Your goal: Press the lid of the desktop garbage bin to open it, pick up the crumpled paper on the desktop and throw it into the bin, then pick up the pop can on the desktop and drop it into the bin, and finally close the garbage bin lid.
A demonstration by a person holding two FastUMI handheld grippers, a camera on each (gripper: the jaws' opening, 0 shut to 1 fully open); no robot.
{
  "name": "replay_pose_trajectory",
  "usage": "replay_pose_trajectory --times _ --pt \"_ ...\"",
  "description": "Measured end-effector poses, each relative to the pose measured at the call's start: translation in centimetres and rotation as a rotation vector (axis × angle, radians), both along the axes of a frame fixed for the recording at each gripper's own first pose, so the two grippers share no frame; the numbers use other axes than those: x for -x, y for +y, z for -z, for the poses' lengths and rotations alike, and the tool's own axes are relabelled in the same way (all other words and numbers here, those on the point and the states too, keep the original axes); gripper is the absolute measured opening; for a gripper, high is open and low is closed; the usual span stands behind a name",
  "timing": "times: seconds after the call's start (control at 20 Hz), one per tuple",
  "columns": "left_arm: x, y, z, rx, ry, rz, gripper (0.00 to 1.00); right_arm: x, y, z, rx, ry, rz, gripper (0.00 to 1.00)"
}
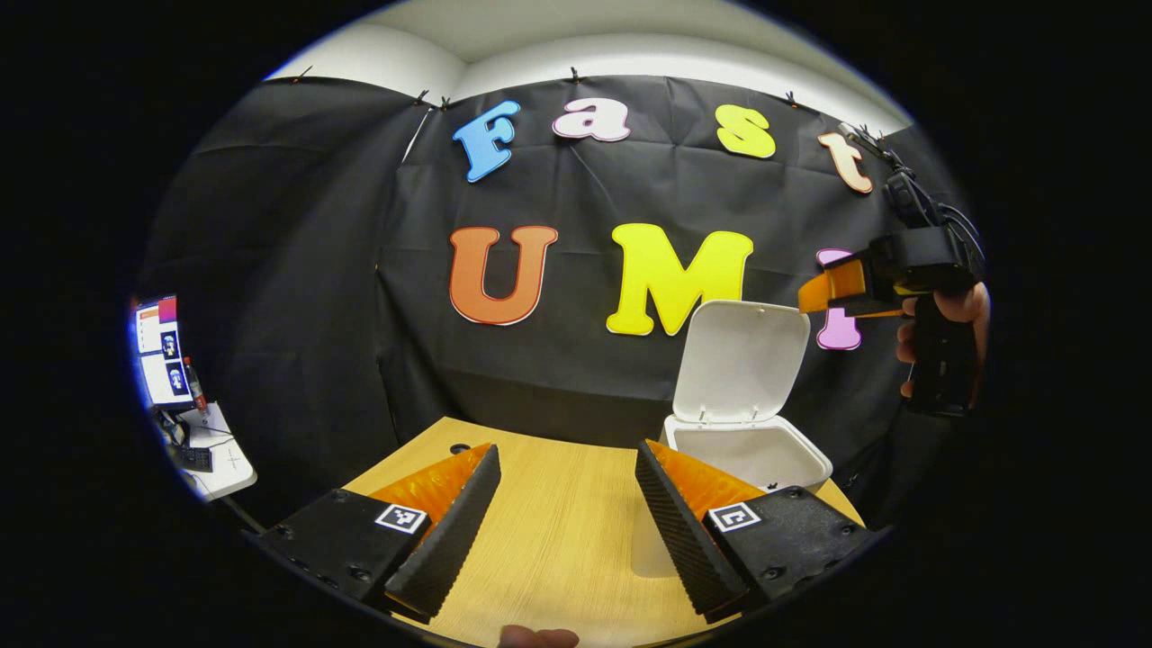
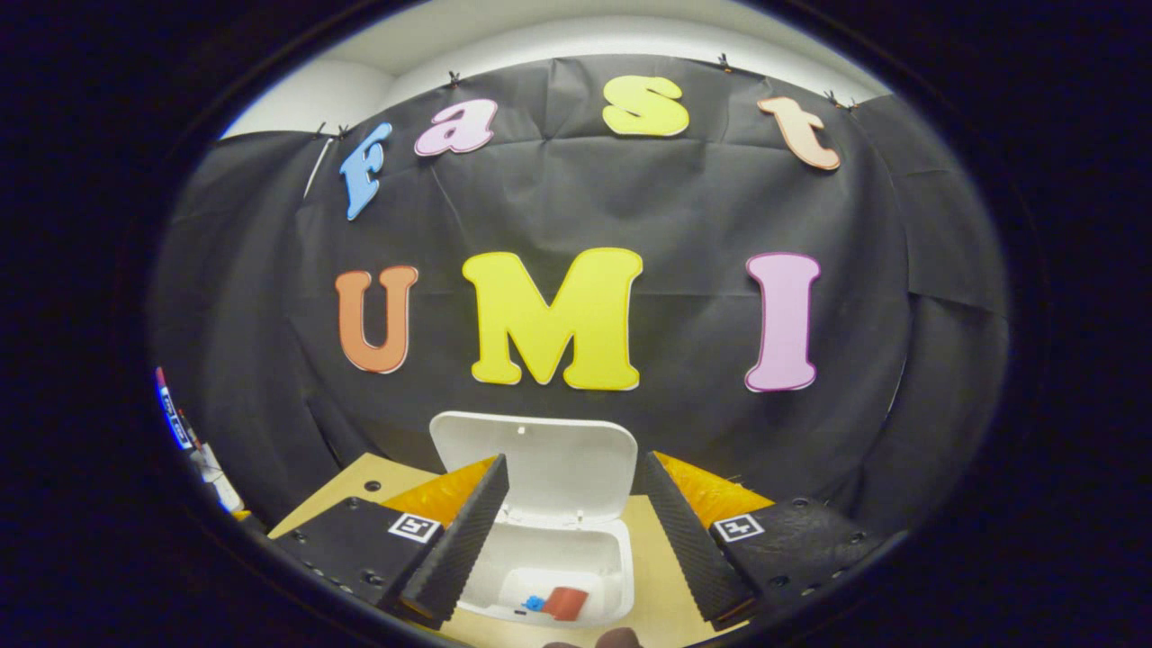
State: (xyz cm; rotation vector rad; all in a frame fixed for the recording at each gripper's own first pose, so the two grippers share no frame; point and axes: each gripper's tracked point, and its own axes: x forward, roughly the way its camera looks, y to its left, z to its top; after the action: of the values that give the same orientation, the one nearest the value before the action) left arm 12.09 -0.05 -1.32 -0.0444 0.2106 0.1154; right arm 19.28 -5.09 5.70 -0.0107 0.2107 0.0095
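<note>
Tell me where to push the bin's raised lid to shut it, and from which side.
Push the lid near its free top edge, farthest from the hinge, coming from behind and above. It stands upright, hinged at the bin's back rim, so pressing there swings it forward and down.

The garbage bin [image 1: 747,454] is a white plastic box with rounded corners, standing on the wooden bench [image 1: 549,531] near its far right edge, close to the black cloth wall. Its lid [image 1: 742,360] is open, hinged at the back and standing nearly upright with its pale inner face turned forward. In the right gripper view, a reddish item [image 2: 565,602] with a small blue bit beside it lies on the bin's floor, too small to identify.
</note>
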Motion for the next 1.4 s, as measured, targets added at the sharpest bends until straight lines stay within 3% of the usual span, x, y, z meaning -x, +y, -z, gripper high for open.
replay_pose_trajectory --times 0.3,0.6,0.85,1.15,1.4 --pt "0.0 2.0 -1.3 -0.02 -0.031 -0.05 0.98 -3.8 2.4 -1.9 0.005 -0.037 -0.027 0.94" --pt "0.1 4.5 -1.2 -0.021 -0.015 -0.129 0.98 -7.3 3.7 -0.7 0.008 -0.014 -0.042 0.94" --pt "-0.3 4.5 -0.8 -0.016 0.003 -0.136 0.98 -9.2 3.4 0.7 0.021 0.009 -0.016 0.94" --pt "-0.6 3.9 -0.9 -0.02 0.002 -0.107 0.97 -8.8 3.0 1.3 -0.025 0.039 0.007 0.95" --pt "0.3 3.1 -1.3 -0.013 -0.015 -0.067 0.97 -5.5 2.7 2.4 -0.028 0.061 0.021 0.95"
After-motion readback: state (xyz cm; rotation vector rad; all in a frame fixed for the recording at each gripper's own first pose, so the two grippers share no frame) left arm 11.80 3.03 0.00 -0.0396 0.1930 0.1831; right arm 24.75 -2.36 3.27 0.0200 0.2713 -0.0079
